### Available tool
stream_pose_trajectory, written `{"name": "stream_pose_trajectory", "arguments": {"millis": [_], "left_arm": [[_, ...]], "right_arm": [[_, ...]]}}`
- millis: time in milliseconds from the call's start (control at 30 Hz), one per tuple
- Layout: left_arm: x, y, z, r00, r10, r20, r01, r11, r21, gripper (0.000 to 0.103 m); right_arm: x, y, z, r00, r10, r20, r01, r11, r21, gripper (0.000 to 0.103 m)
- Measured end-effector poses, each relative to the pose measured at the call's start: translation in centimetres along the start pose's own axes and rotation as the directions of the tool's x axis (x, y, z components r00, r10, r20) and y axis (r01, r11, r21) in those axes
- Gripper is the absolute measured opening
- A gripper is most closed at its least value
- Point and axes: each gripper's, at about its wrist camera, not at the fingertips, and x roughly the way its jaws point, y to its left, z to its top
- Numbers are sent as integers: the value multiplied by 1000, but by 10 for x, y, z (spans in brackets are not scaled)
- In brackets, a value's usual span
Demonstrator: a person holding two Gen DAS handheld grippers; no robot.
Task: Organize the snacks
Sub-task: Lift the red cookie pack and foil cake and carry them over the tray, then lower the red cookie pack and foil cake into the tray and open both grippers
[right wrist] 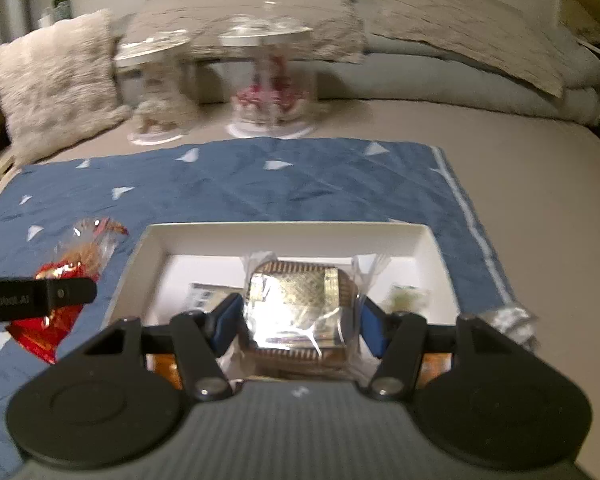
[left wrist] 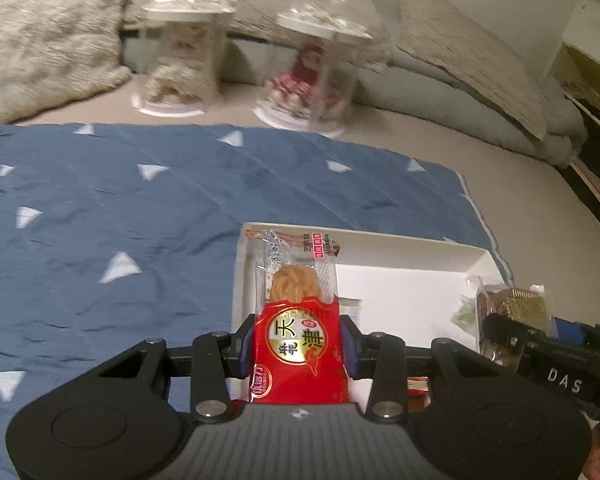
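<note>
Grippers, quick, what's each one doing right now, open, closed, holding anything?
Left gripper: shut on the red twisted-snack packet.
Right gripper: shut on the gold-foil pastry pack, above the white tray.

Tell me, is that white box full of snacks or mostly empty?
Mostly empty. The white box shows bare floor, with only a few small packets inside; the red snack pack and gold-wrapped snack are held in the tools.

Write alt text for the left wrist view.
The left gripper holds a red snack pack upright over the left end of a white tray, which sits on a blue cloth. Two clear jars stand blurred behind.
</note>
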Motion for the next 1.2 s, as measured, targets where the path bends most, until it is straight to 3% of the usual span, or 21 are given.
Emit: {"name": "stream_pose_trajectory", "arguments": {"millis": [367,633,767,900,967,1067,1200], "left_arm": [[53,-43,0,993,-115,11,114,991,68,43],[99,-76,0,971,-232,-60,238,964,118,43],[118,-79,-2,978,-191,-80,201,970,138,43],[126,-62,-1,980,-174,-92,183,979,92,44],[127,-53,1,976,-197,-89,202,978,56,48],[122,-43,7,967,-239,-85,240,971,1,68],[113,-42,12,969,-231,-92,236,971,48,70]], "right_arm": [[20,-54,3,999,-45,13,44,995,91,66],[35,-87,7,997,-73,17,68,980,185,66],[44,-96,9,999,-44,19,39,976,215,66],[56,-94,9,1000,7,8,-9,972,237,66],[64,-93,8,999,39,5,-39,964,264,66],[78,-88,9,996,89,-8,-83,950,301,67],[93,-80,10,993,115,-20,-102,942,318,67]]}}
